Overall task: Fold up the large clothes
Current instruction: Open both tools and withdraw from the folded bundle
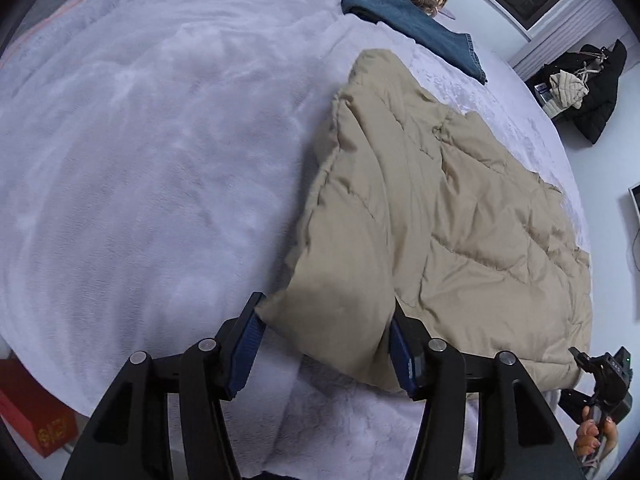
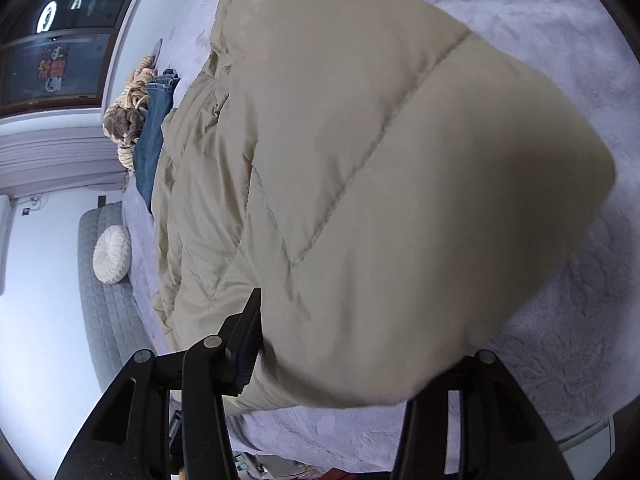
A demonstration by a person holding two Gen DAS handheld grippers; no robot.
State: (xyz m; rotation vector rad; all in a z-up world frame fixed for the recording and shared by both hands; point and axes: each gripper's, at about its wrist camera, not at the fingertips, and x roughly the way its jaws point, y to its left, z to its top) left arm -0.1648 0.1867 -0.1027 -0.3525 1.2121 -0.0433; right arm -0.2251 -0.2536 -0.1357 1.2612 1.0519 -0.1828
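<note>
Now both hand-held grippers, left (image 1: pixel 326 332) and right (image 2: pixel 352 344), seemingly stand apart around the beige padded coat (image 1: pixel 420 216).

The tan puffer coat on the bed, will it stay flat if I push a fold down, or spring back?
The tan puffer coat looks puffy between its quilt seams, so it will probably spring back. It drapes and wrinkles, so it is likely floppy, and probably light for its bulk.

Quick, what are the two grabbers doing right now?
Left gripper: open, beige puffy coat between its fingers.
Right gripper: coat between its fingers; grip cannot be told.
</note>
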